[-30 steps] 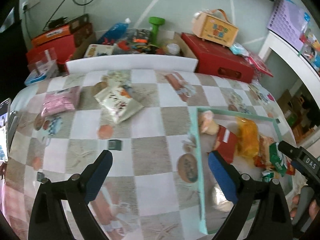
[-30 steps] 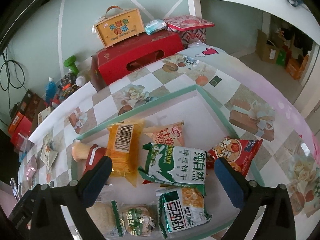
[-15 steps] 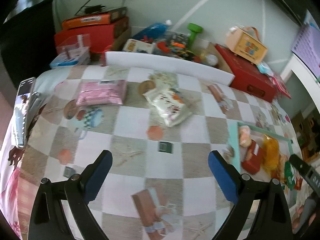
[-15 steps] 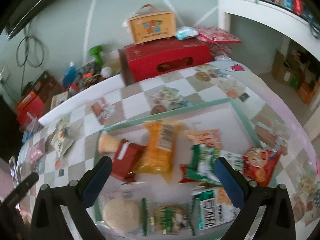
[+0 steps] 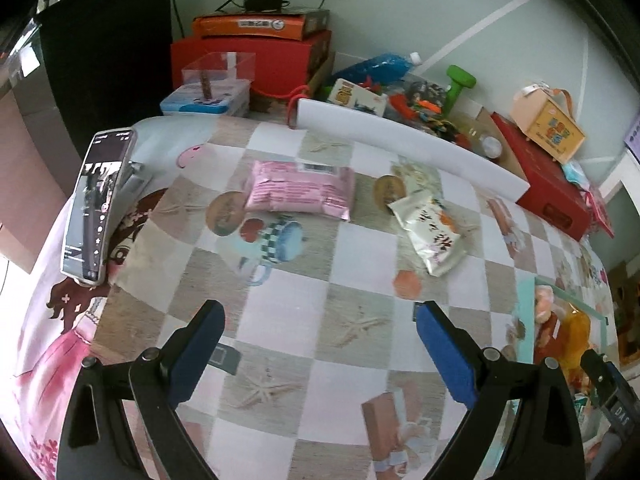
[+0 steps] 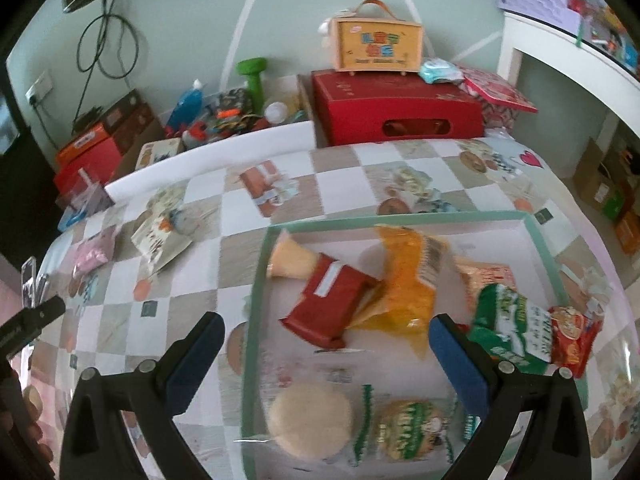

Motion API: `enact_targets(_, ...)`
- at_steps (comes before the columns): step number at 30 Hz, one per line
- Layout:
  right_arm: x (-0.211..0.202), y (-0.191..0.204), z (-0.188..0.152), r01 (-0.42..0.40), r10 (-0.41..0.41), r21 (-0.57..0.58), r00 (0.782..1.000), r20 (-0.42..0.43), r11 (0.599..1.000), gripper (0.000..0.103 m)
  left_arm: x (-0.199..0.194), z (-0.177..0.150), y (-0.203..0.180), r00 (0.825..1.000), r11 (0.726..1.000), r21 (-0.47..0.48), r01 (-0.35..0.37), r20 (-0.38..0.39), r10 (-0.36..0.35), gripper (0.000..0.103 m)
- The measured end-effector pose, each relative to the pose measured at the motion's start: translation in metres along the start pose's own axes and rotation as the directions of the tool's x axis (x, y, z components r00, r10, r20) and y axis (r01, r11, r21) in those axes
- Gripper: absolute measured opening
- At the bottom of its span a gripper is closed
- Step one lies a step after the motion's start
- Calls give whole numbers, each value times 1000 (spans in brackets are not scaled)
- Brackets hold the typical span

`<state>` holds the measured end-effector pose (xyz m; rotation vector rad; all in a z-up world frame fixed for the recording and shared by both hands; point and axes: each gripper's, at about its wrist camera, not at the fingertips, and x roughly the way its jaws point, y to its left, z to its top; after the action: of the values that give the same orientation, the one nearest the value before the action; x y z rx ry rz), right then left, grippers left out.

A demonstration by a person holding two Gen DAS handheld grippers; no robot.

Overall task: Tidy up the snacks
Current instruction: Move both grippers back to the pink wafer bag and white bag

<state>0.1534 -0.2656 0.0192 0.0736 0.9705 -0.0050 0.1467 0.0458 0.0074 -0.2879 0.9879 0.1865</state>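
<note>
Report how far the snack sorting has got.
Done: most packets, such as the red packet, lie in the green-rimmed white tray. In hand: nothing; left tool and right tool are open. Left: the pink packet and white printed packet lie on the checked tablecloth.

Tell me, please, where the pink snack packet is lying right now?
In the left wrist view, the pink packet lies flat on the checked tablecloth, between the phone and the white snack bag.

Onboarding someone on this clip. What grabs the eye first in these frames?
Probably the green-rimmed tray under the right gripper, crowded with bright snack packets. Next, two packets lying loose on the checkered tablecloth ahead of the open, empty left gripper: a pink packet and a white packet to its right.
</note>
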Motion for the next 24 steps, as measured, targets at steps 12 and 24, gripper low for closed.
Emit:
enact_targets(12,6,46,-6,-62,62,-88,998,-1,994,103,10,10,13,999,999,-25,47,5,-46,96)
enact_targets(24,24,95,19,-119,123,-150,992,14,981,103,27,40,8,995,996,-8,84,55,-84,96)
